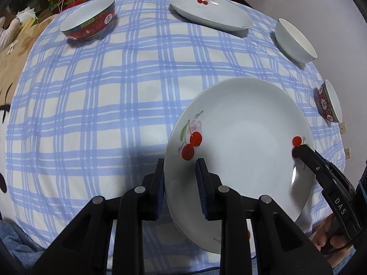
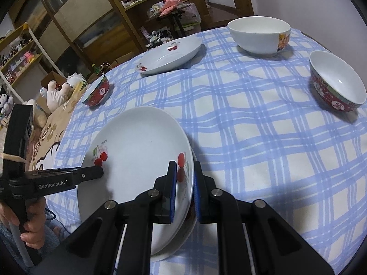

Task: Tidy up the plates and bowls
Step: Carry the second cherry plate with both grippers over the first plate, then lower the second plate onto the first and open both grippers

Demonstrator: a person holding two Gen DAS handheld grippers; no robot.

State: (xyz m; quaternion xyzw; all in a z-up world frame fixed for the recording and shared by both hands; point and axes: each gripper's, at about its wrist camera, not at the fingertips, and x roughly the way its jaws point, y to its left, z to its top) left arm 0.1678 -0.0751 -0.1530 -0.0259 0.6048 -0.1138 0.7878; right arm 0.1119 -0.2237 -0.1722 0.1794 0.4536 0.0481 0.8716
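Note:
A white plate with red cherries (image 1: 240, 137) (image 2: 137, 151) hangs tilted just over a second, similar plate (image 2: 170, 244) whose rim shows beneath it (image 1: 213, 243). I cannot tell whether the two touch. My left gripper (image 1: 181, 168) is shut on the upper plate's left rim, one pad above and one below. It shows in the right wrist view as a black finger (image 2: 91, 175). My right gripper (image 2: 184, 170) is shut on the opposite rim beside a cherry; the left wrist view shows it as a black finger (image 1: 302, 154).
On the blue checked tablecloth (image 1: 114, 91) stand a red-patterned bowl (image 1: 89, 23) (image 2: 96, 94), another cherry plate (image 1: 211, 11) (image 2: 169, 55), a white bowl (image 1: 296, 41) (image 2: 259, 36) and a second red bowl (image 1: 330, 102) (image 2: 337, 84). Shelves and soft toys (image 2: 57, 94) lie beyond the table.

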